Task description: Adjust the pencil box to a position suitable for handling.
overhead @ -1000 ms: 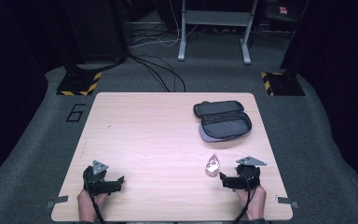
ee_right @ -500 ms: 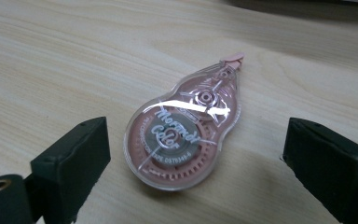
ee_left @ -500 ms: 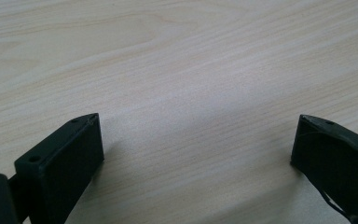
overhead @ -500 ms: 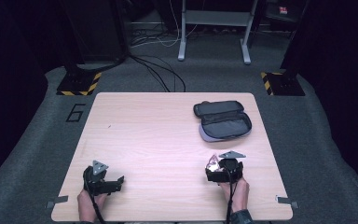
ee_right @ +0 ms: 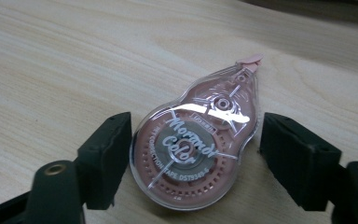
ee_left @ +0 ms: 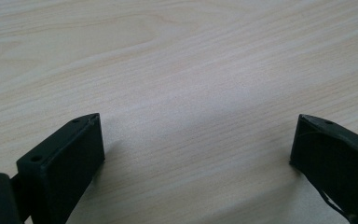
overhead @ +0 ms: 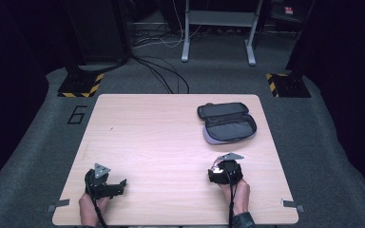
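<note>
A pink correction tape roller [ee_right: 193, 154] in a clear shell lies flat on the wooden table [overhead: 161, 137], its tip pointing away. My right gripper [ee_right: 196, 126] straddles it. The left jaw sits at the shell's edge and a narrow gap shows at the right jaw. These jaws have just been closing with the roller between them. From above, my right gripper [overhead: 220, 167] stands near the front right of the table and covers most of the roller. My left gripper [overhead: 119, 184] rests at the front left, and its own view shows the left gripper [ee_left: 199, 121] open over bare wood.
An open dark pencil case [overhead: 228, 124] lies behind the right gripper, toward the table's far right. Beyond the table are a metal stand [overhead: 218, 28], floor cables [overhead: 166, 76] and two striped black-and-yellow bases [overhead: 81, 85].
My right gripper has moved left across the table onto the correction tape roller, and now covers it. The left gripper has stayed put.
</note>
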Available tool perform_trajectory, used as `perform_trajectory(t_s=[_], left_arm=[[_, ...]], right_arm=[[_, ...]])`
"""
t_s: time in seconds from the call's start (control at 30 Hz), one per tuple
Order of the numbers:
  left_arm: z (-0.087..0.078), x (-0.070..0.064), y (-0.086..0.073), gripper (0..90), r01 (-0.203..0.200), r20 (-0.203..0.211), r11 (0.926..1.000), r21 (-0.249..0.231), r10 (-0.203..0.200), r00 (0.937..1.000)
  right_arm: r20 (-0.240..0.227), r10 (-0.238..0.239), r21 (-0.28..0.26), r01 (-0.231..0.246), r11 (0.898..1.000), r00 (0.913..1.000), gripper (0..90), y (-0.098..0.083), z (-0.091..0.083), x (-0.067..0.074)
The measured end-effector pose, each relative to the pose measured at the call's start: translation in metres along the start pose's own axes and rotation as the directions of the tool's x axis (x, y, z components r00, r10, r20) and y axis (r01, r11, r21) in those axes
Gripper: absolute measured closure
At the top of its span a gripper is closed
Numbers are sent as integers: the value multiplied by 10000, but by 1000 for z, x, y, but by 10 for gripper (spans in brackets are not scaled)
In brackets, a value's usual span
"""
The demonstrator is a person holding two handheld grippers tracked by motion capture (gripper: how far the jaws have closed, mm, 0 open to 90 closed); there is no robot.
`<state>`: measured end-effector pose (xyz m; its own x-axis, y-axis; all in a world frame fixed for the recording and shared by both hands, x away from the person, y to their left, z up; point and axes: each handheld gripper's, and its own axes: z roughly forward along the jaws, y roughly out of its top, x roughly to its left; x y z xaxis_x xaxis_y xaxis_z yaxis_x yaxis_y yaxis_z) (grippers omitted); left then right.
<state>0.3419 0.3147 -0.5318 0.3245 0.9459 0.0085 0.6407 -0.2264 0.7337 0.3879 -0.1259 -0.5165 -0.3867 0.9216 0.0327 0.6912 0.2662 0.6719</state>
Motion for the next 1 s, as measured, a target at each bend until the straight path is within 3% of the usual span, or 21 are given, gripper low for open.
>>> perform_trajectory(t_s=[0.07, 0.17, 0.4, 0.53, 0.6, 0.67, 0.7, 0.93, 1.0], left_arm=[[0, 0, 0, 26, 4, 0, 10000, -2, -4, 10000], [0, 0, 0, 26, 28, 4, 10000, -16, -28, 10000], [0, 0, 0, 28, 14, 11, 10000, -6, -14, 10000], [0, 0, 0, 30, -17, 26, 10000, 34, 17, 10000], [0, 0, 0, 30, -10, 33, 10000, -5, 10, 10000], [0, 0, 0, 30, -10, 25, 10000, 28, 10, 10000], [0, 0, 0, 30, -9, 31, 10000, -4, 9, 10000], [0, 0, 0, 30, -8, 29, 10000, -2, 8, 10000], [0, 0, 0, 30, -5, 30, 10000, -5, 5, 10000]], right_arm=[[5, 34, 105, -34, 9999, 10000, 291, 0, -1, 1], [-31, -327, 86, 327, 9994, 9995, 376, -1, -3, -2], [-442, -531, -67, 528, 9986, 9976, 381, -3, -5, -8], [-729, -355, -84, 350, 9994, 9967, 382, -4, -6, -10], [-996, -757, -250, 736, 9970, 9921, 382, -5, -7, -16], [-1099, -677, -325, 645, 9974, 9916, 382, -5, -9, -16], [-1150, -889, -300, 860, 9958, 9894, 382, -5, -10, -17], [-1315, -1238, -386, 1197, 9921, 9836, 382, -5, -22, -21], [-1317, -1681, -452, 1635, 9855, 9769, 382, -6, -27, -24]])
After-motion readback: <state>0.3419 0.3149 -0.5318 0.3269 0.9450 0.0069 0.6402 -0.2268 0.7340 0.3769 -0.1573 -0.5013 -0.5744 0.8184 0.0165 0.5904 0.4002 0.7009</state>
